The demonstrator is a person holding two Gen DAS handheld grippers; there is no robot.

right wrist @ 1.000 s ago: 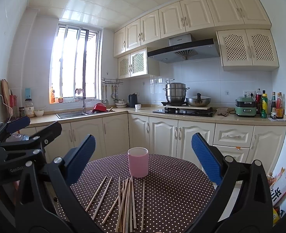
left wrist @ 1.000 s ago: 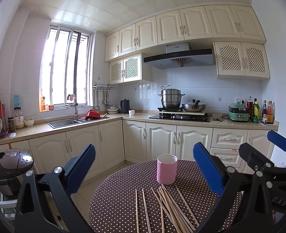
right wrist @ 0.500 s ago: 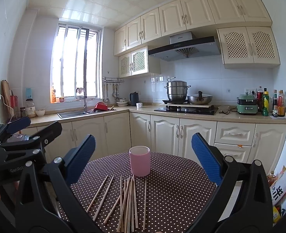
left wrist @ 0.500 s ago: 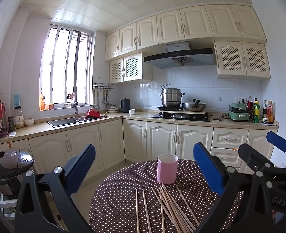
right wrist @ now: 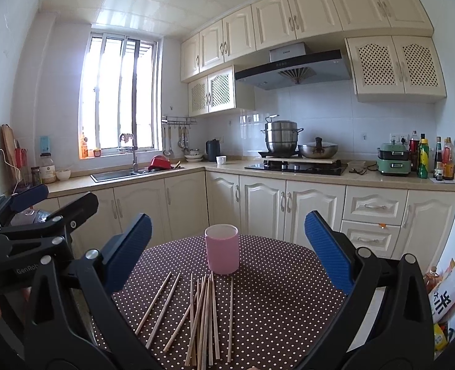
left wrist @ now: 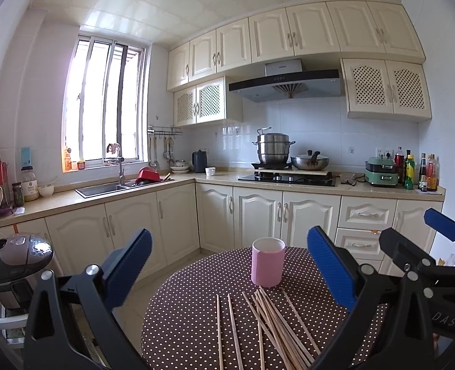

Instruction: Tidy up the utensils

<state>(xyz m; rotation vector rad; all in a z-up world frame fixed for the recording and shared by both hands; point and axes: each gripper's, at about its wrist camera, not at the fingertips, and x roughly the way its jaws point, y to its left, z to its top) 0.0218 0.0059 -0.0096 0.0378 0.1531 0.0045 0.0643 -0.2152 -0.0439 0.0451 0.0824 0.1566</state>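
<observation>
Chopsticks [right wrist: 204, 311] loose on table, before pink cup [right wrist: 221, 253], beneath both wide-open, empty hand-held grippers [left wrist: 229, 269] [right wrist: 227, 256]

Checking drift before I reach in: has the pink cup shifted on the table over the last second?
No. The pink cup sits at the same spot on the dotted tablecloth, just beyond the chopsticks' far tips.

— What did the left gripper [left wrist: 229, 265] look like?

— Black angular plastic arms with silver screw heads, each finger tipped by a ribbed blue pad [left wrist: 128, 266]. Seen from the right wrist, its frame carried white lettering, "GenRob", the rest cut off.

— And the right gripper [right wrist: 227, 246]?

— The same build: black frame, silver screws, blue textured pads [right wrist: 327, 248]. From the left wrist it showed "DAS" in pale letters, possibly part of a longer word.
</observation>
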